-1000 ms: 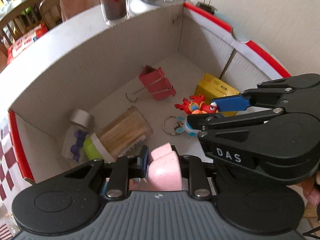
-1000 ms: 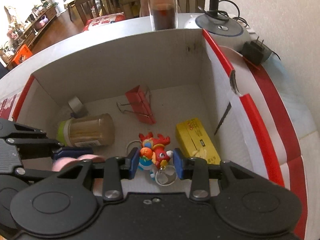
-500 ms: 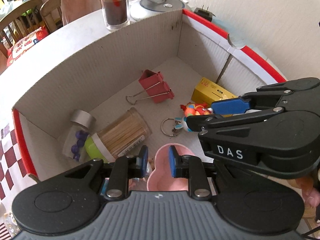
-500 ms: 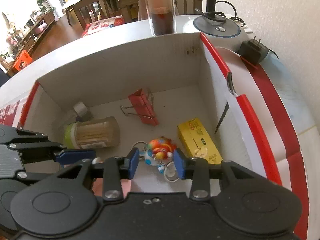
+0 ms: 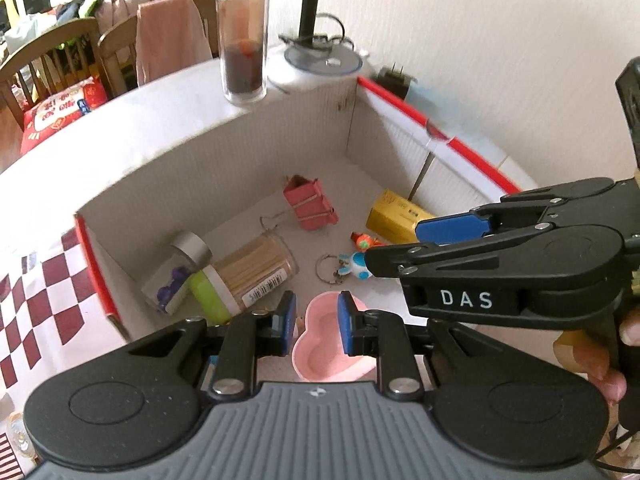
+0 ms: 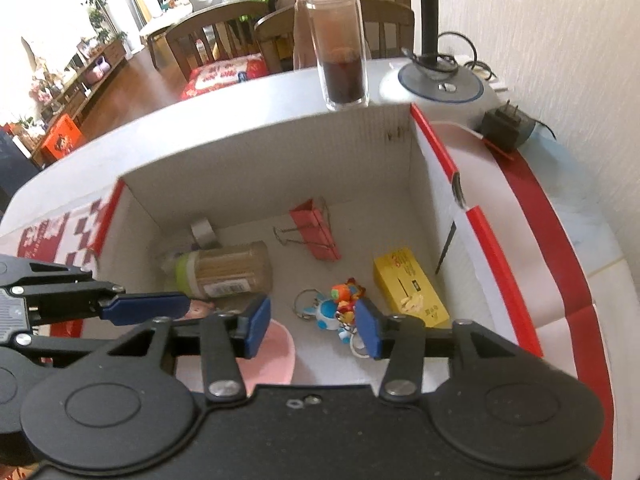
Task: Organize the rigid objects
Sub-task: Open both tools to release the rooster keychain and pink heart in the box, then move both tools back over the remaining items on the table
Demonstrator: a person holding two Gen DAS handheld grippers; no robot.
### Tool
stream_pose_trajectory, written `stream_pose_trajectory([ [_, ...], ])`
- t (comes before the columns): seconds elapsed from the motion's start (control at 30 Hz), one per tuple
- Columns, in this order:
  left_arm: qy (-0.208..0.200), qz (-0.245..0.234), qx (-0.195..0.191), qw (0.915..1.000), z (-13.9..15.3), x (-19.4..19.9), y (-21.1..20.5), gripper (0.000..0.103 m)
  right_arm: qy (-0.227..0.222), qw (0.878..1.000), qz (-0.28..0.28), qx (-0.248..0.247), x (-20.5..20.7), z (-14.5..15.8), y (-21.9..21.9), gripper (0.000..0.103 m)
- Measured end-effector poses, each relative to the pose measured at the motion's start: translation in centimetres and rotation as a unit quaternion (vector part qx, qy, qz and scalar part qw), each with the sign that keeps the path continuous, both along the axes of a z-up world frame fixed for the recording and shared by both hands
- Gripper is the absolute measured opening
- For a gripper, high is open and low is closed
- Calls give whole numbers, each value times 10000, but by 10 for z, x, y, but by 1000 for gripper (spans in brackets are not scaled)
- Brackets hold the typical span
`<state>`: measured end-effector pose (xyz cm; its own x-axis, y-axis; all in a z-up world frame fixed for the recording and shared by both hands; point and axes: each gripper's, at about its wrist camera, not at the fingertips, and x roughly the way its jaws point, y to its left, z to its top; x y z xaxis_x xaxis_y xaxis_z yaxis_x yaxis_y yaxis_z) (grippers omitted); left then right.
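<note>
A white cardboard box (image 5: 224,168) (image 6: 256,176) with red edges holds a red binder clip (image 5: 310,206) (image 6: 316,236), a yellow box (image 5: 394,216) (image 6: 410,286), a toothpick jar (image 5: 244,276) (image 6: 224,272), a small vial (image 5: 176,276), a colourful toy keychain (image 5: 354,262) (image 6: 340,308) and a pink heart-shaped dish (image 5: 334,344) (image 6: 272,356). My left gripper (image 5: 314,326) is open above the box's near edge, the dish lying below it. My right gripper (image 6: 314,326) is open and empty above the keychain.
A tall glass of dark liquid (image 5: 242,40) (image 6: 342,44) stands just behind the box. A lamp base with a cord (image 6: 440,84) and a black plug adapter (image 6: 504,128) sit at the back right by the wall. A checkered cloth (image 5: 32,308) lies left.
My left gripper let go of the pink dish, which now lies in the box. My right gripper released the keychain and opened wider. Both grippers rose and drew back.
</note>
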<state>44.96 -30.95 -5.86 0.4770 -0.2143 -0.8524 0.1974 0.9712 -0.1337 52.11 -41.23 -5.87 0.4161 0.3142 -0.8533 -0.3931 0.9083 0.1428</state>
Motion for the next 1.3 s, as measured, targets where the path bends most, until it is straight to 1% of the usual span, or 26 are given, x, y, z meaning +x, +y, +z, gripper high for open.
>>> stream_pose_trajectory([
  [0.23,-315,90,-193,9993,24,-24,15,21,-158,9996,41,231,-12,20,2,54],
  [0.33,-473,103,-220,9986,35,-35,21,21,-247,9992,100,299,-19,28,6,57],
  [0.43,-615,199,-287,9975,46,-48,30,22,-324,9987,157,368,-27,36,10,59],
  [0.53,-759,275,-365,9961,56,-61,38,22,-358,9977,157,548,-34,44,14,63],
  [0.6,-873,311,-420,9948,63,-71,45,22,-385,9968,156,685,-39,49,16,63],
  [0.77,-1130,470,-460,9914,75,-95,67,22,-490,9955,220,786,-54,60,27,68],
  [0.97,-1273,726,-509,9879,82,-123,102,22,-597,9943,314,822,-76,66,53,72],
  [1.03,-1331,785,-475,9869,83,-133,114,29,-638,9938,362,840,-85,67,64,73],
  [1.07,-1362,817,-460,9862,84,-138,121,37,-651,9933,404,865,-89,68,71,75],
  [1.1,-1396,849,-448,9855,84,-145,128,49,-663,9930,428,883,-95,68,75,76],
  [1.17,-1464,909,-408,9842,84,-156,142,58,-670,9920,503,941,-105,67,88,80],
  [1.3,-1513,1028,-340,9825,80,-179,175,59,-665,9903,668,1019,-128,63,115,83],
])
